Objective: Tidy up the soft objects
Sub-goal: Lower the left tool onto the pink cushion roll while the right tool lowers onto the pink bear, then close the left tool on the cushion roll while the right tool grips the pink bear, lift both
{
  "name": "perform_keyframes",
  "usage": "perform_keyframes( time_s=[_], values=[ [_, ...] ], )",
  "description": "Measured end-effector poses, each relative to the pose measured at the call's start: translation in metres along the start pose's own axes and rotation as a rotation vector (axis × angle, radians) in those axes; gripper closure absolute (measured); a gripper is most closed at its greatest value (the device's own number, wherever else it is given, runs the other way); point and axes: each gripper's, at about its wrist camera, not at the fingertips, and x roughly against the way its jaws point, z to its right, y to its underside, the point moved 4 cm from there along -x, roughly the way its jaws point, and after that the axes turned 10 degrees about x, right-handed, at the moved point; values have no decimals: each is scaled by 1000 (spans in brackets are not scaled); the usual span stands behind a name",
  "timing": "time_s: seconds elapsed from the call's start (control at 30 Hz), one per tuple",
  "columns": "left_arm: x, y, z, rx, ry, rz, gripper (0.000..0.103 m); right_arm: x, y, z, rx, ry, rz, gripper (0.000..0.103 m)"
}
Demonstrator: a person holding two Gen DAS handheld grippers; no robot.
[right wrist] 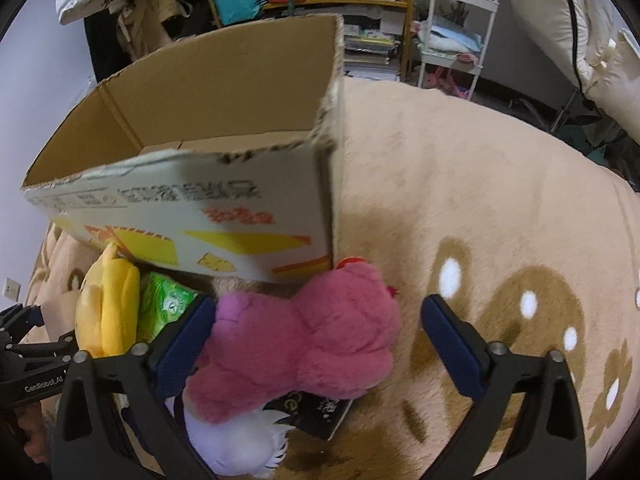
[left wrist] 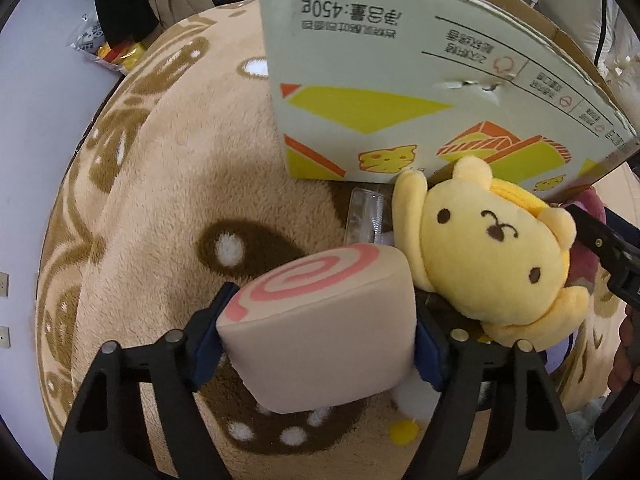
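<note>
Right, left tool (left wrist: 318, 344) is pinching the pink swirl cushion (left wrist: 320, 320) w/ both blue pads pressed into its sides; the block sits lifted above the tan blanket (left wrist: 168, 184). Its underside and back end are hidden from the left wrist view.

Just right of it lies the yellow plush dog (left wrist: 492, 256), on its side, head toward the cardboard box (left wrist: 400, 92). One raised paw touches the box's printed wall. Its lower body is cut off behind the tool's right finger. A clear plastic packet (left wrist: 366, 216) pokes out btw the dog and the box, contents hard to make out. Something purple and white shows under the dog, mostly covered.

Right tool (right wrist: 316, 344) is spread wide around the pink plush (right wrist: 320, 340). Left pad touches or nearly touches the fur, can't tell which; right pad is well apart from it. The plush's face isn't visible, only a fuzzy lump w/ a bit of red at the top. Beneath it: a white-lilac plush (right wrist: 240, 440), partly covered, and a dark packet (right wrist: 316, 412) w/ print too blurred to read.

In the right wrist view the box is open-topped; its inside floor is hidden by the near wall. A green packet (right wrist: 164, 308) is wedged btw the yellow dog and the tool's left finger, only one corner showing. Shelves and a white cart (right wrist: 452, 40) stand behind the bed, clutter too small to name.
</note>
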Motion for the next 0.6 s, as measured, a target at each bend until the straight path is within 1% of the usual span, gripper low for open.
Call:
perform_keyframes(
  time_s=[0.1, 0.33, 0.43, 0.6],
  values=[
    [2, 0, -1, 5, 7, 3, 36, -3, 2, 0, -18, -29, -19, 8],
    [7, 2, -4, 16, 20, 7, 46, -5, 0, 2, -22, -32, -41, 13],
    [9, 2, -3, 16, 18, 11, 49, -5, 0, 4, -27, -43, -53, 13],
    [10, 2, -4, 21, 15, 14, 50, -6, 0, 8, -32, -60, -59, 15]
  ],
)
